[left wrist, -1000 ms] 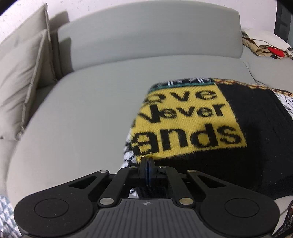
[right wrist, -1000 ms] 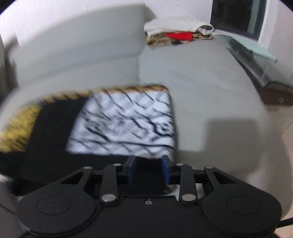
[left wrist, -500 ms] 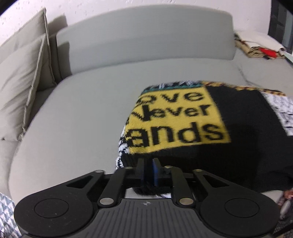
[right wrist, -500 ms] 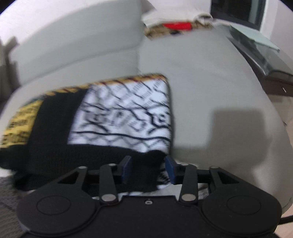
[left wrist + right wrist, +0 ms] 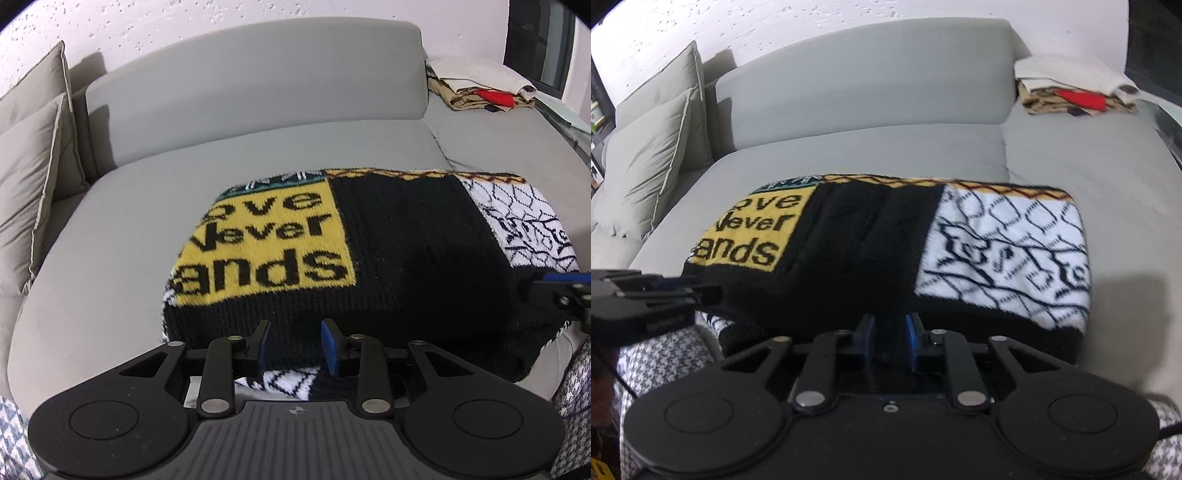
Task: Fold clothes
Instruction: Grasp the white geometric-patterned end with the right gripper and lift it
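Found the left black two-finger gripper (image 5: 297, 347) at the front lip of the long grey fabric sofa (image 5: 147, 221), jaws parted and opening, pads clear of any cloth, with the near hem just beyond the tips. Found the right black two-finger gripper (image 5: 889, 339) further right along that same front lip, jaws narrow and closing. Saw black hem seeming to lie between its blue pads (image 5: 866, 341), but could not tell whether they pinched it. Located the folded knitted sweater (image 5: 406, 240) of black, yellow lettered and white patterned panels in the middle of the sofa seat. Saw it lying as a flat doubled rectangle, its near edge at the sofa's front. Judged the step as the end of a fold across the body: laid over and let go on the left, perhaps taken up again on the right. Judged the next move to call for a firm hold on both near corners, then an even lift towards the sofa's back, so as to halve the sweater without dragging its lower layer. Counted two grippers, one sweater and two grey square cushions (image 5: 26, 177) at the sofa's left end. Counted one pile of folded beige, white and red clothes (image 5: 476, 88) at its right back corner, but could not count the pieces within it.
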Demonstrator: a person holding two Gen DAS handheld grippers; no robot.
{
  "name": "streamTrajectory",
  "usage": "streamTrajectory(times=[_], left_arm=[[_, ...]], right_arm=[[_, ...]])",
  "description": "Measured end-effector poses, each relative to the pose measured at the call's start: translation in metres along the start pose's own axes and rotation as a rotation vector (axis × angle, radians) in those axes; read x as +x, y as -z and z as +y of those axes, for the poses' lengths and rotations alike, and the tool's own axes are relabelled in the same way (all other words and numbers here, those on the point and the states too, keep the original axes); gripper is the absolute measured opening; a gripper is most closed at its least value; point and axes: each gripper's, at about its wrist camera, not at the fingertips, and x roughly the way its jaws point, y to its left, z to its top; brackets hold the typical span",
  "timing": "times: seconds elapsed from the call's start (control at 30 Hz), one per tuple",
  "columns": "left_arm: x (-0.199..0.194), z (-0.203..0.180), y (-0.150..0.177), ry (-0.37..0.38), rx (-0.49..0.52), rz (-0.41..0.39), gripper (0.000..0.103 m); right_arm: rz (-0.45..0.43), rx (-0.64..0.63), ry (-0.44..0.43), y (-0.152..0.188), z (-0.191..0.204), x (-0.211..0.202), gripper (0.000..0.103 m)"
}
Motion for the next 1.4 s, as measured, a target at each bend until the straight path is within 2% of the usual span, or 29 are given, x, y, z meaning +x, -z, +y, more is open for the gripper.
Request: streamTrajectory(times=[0.17,0.3,0.37,0.47,0.53,0.6,0.67,0.77,0.83,0.87,0.9,0.97,1.07,1.13,1.17,1.27,1.33,1.37,1.4], left_arm=[[-0.002,0.002,0.007,0.008,-0.012,0.007,0.039],[0.0,0.008,0.016,0.009,-0.035,0.028,0.039],[0.0,0.011,0.021,0.012,-0.047,0.039,0.04],[-0.002,0.014,0.027,0.015,-0.053,0.048,0.04],[-0.006,0.014,0.03,0.016,-0.053,0.045,0.042],[-0.007,0.014,0.031,0.023,-0.055,0.045,0.043],[-0.006,0.008,0.03,0.046,-0.056,0.05,0.043],[-0.005,-0.003,0.028,0.109,-0.042,0.053,0.043],[-0.004,-0.009,0.026,0.15,-0.037,0.048,0.044],[-0.004,-0.01,0.025,0.153,-0.043,0.041,0.043],[-0.003,-0.009,0.024,0.15,-0.051,0.03,0.042],[-0.003,-0.005,0.022,0.14,-0.06,0.007,0.037],[-0.003,-0.003,0.016,0.144,-0.047,-0.019,0.033],[-0.001,-0.009,0.009,0.146,-0.018,-0.038,0.034],[0.004,-0.012,0.006,0.135,-0.004,-0.04,0.038],[0.025,-0.02,-0.003,0.095,0.034,-0.029,0.037],[0.044,-0.02,-0.003,0.086,0.043,0.019,0.039],[0.047,-0.019,-0.002,0.087,0.043,0.03,0.039],[0.047,-0.018,-0.002,0.09,0.042,0.031,0.039]], right_arm=[[-0.01,-0.026,-0.004,-0.002,0.01,0.016,0.023],[0.064,-0.11,0.075,0.017,0.013,0.052,0.018],[0.052,-0.098,0.072,0.019,0.011,0.05,0.017],[0.081,-0.041,0.038,0.013,0.006,0.037,0.018],[0.072,0.051,-0.027,0.015,-0.005,0.017,0.026],[0.038,0.164,-0.078,0.022,-0.021,-0.005,0.044],[0.013,0.301,-0.117,0.028,-0.043,-0.019,0.054],[0.0,0.43,-0.153,0.037,-0.061,-0.029,0.059],[-0.004,0.38,-0.11,0.037,-0.054,-0.027,0.053],[-0.008,0.34,-0.078,0.037,-0.049,-0.025,0.033],[-0.011,0.318,-0.067,0.037,-0.046,-0.023,0.019],[-0.029,0.315,-0.043,0.04,-0.049,-0.018,0.019],[-0.058,0.421,-0.039,0.051,-0.071,-0.017,0.02],[-0.042,0.53,-0.104,0.061,-0.092,-0.014,0.027],[-0.033,0.575,-0.134,0.066,-0.1,-0.013,0.03],[-0.012,0.609,-0.19,0.076,-0.106,-0.01,0.03],[-0.016,0.655,-0.217,0.081,-0.112,-0.007,0.033],[-0.021,0.689,-0.23,0.083,-0.116,-0.006,0.045],[-0.026,0.723,-0.242,0.086,-0.12,-0.005,0.067]])
